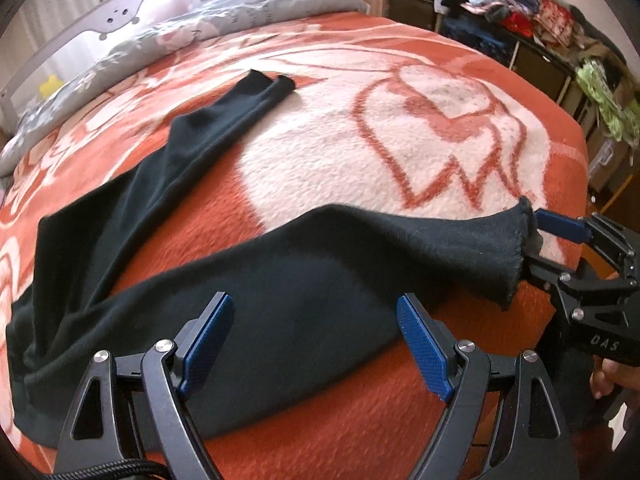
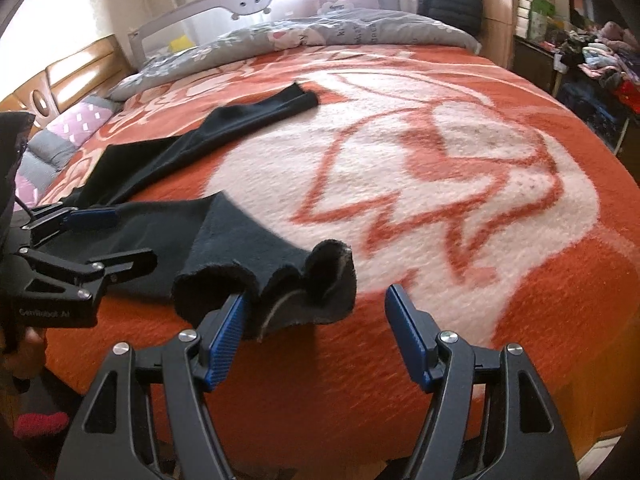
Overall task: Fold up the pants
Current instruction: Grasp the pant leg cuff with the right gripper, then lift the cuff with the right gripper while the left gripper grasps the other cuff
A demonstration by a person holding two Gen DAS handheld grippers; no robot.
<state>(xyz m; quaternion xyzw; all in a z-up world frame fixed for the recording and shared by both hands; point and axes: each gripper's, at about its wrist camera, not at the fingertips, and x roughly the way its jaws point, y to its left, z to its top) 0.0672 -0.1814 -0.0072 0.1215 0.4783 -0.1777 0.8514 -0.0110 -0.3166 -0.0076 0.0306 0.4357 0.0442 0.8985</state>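
Dark pants (image 1: 224, 280) lay spread on the blanketed bed (image 1: 400, 152), legs splayed toward 12 and 3 o'clock. Left gripper (image 1: 316, 340) and right gripper (image 2: 316, 336) both gaped, jaws holding nothing. Best practice: pinch the near cuff (image 2: 280, 288) squarely before lifting.

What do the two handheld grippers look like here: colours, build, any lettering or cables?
Both are black metal linkage frames with silver rivets and blue textured pads. The left gripper has a black braided cable at its base and white lettering on its body in the right wrist view. The right gripper bears white letters "DAS" in the left wrist view.
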